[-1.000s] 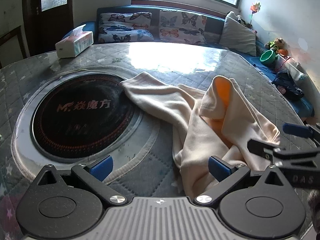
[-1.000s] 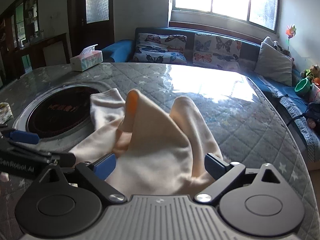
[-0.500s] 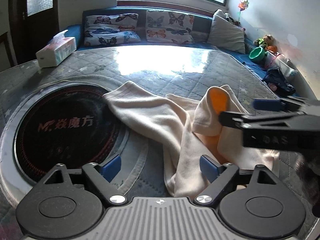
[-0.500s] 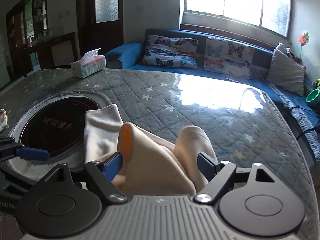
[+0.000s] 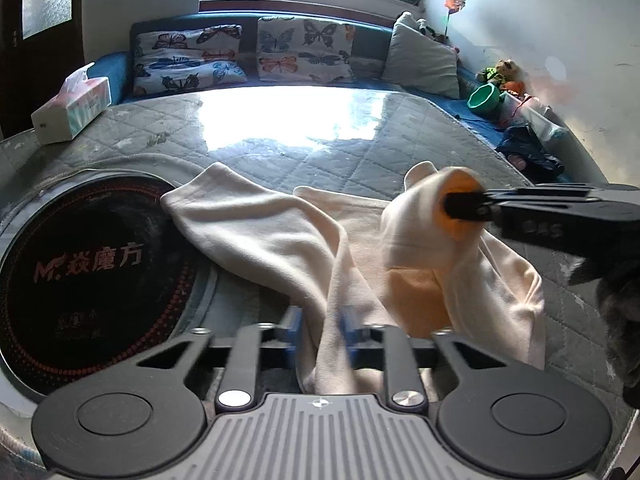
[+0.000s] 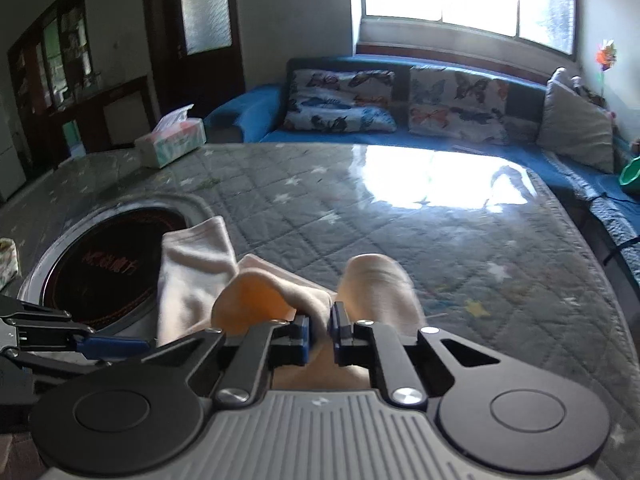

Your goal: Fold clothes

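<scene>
Left claw (image 5: pixel 320 330), open a second ago, has now pinched a bunched edge of the cream garment (image 5: pixel 256 236) lying rumpled on the tabletop (image 5: pixel 360 140).

Right claw (image 6: pixel 319 336) has likewise closed on its orange-lined cuff; lifting can begin.

Garment (image 5: pixel 280 240) lies on quilted table (image 5: pixel 360 144), one end over the round cooktop (image 5: pixel 88 264) at left. Tissue box (image 5: pixel 72 108) at table's far left. Sofa (image 5: pixel 120 64) behind table, butterfly cushions (image 5: pixel 304 52) on it. Left gripper (image 5: pixel 320 330) pinches garment's near fold; right gripper (image 6: pixel 319 334) pinches its right part.
</scene>
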A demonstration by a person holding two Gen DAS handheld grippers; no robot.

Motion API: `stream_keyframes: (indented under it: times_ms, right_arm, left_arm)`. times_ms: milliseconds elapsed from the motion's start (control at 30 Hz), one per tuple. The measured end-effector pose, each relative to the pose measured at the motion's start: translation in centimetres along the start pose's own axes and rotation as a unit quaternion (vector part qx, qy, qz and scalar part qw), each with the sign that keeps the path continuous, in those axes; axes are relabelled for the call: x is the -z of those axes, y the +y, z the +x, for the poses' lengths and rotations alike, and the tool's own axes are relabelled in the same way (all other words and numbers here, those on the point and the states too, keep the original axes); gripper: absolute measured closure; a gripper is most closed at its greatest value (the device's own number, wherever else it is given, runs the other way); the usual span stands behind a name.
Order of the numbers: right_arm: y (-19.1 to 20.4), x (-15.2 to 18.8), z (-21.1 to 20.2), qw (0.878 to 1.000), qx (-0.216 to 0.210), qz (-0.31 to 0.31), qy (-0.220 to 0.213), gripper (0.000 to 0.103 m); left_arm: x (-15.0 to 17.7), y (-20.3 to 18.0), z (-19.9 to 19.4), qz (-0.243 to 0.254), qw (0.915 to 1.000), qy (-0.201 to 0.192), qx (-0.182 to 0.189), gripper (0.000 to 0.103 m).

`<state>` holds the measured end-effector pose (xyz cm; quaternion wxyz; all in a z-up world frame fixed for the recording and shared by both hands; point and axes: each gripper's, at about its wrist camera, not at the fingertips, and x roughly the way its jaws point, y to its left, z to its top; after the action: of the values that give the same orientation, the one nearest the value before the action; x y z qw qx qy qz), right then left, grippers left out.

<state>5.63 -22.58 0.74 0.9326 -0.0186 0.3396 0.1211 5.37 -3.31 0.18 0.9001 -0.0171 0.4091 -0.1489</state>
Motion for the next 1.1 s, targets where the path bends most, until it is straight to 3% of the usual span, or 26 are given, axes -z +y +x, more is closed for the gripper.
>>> stream_keyframes:
  times_ms: [200, 467, 567, 600, 700, 833, 900, 967, 1100]
  right_arm:
    - [-3.0, 1.2, -3.8, 0.998, 0.042, 0.028, -0.031, 0.096]
    - [-8.0, 5.5, -8.5, 0.990, 0.109, 0.087, -0.031, 0.096]
    - [-9.3, 7.3, -9.7, 0.986, 0.130, 0.104, -0.015, 0.096]
    - [-9.5, 7.7, -9.9, 0.985, 0.136, 0.103, -0.012, 0.095]
    - [-9.7, 8.3, -10.0, 0.985, 0.131, 0.113, -0.008, 0.091]
    - [-9.6, 8.2, -8.8, 0.987, 0.110, 0.120, -0.007, 0.060]
    - [-9.0, 7.6, -7.5, 0.989, 0.094, 0.116, -0.004, 0.059]
    - [-8.4, 7.1, -6.3, 0.990, 0.080, 0.113, 0.001, 0.050]
    - [-7.5, 6.5, -4.1, 0.992, 0.071, 0.108, 0.010, 0.046]
  left_arm:
    - [0.5, 0.4, -1.0, -0.005, 0.9999, -0.011, -0.004, 0.099]
    - [1.2, 1.2, -2.5, -0.020, 0.9996, -0.015, -0.011, 0.099]
    - [1.0, 1.2, -2.5, -0.027, 0.9996, -0.011, -0.005, 0.094]
    - [0.9, 1.2, -2.4, -0.029, 0.9995, -0.009, -0.006, 0.088]
    - [0.4, 0.7, -1.9, -0.029, 0.9995, -0.006, -0.009, 0.058]
    - [-0.1, 0.1, -0.8, -0.026, 0.9996, 0.002, -0.008, 0.055]
    - [-0.3, -0.1, -0.2, -0.022, 0.9997, 0.005, -0.010, 0.055]
    - [-0.4, -0.3, 0.2, -0.018, 0.9997, 0.007, -0.013, 0.057]
    - [-0.5, -0.3, 0.6, -0.013, 0.9998, 0.007, -0.009, 0.080]
